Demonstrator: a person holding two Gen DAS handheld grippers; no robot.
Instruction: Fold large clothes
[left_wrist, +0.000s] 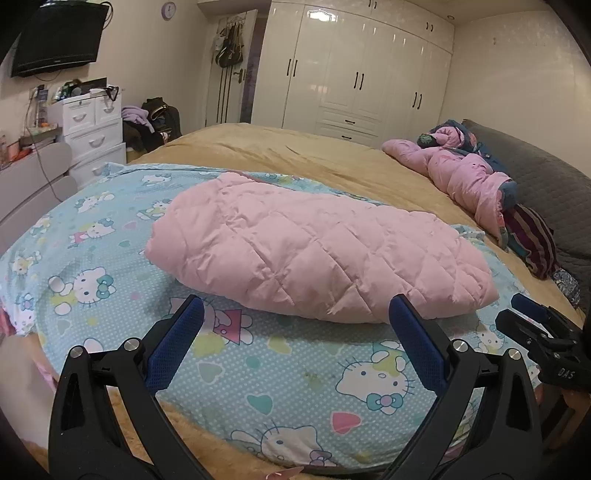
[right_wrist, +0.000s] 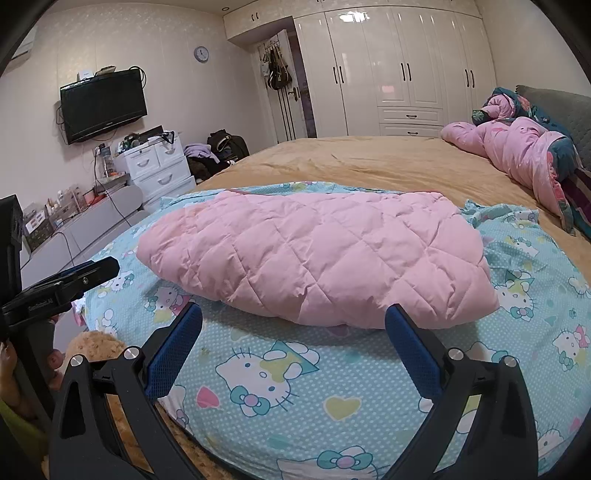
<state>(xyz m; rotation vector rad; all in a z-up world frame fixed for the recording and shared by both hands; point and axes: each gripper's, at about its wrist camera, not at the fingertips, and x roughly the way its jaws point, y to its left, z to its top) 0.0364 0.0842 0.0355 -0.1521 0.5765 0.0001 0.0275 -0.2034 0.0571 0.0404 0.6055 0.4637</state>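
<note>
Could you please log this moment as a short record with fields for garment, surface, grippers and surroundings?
garment: pink quilted jacket, folded into a compact bundle
surface: cartoon-cat print sheet spread over a tan blanket on the bed
left gripper: open, empty, short of the jacket's near edge
right gripper: open, empty, short of the jacket's near edge
other clothing: pink padded heap by the headboard
background: white wardrobe, wall television

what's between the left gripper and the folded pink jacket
Nothing but a bare stretch of the cartoon-cat sheet separates the open left gripper from the pink quilted jacket, as the left wrist view shows.
</note>
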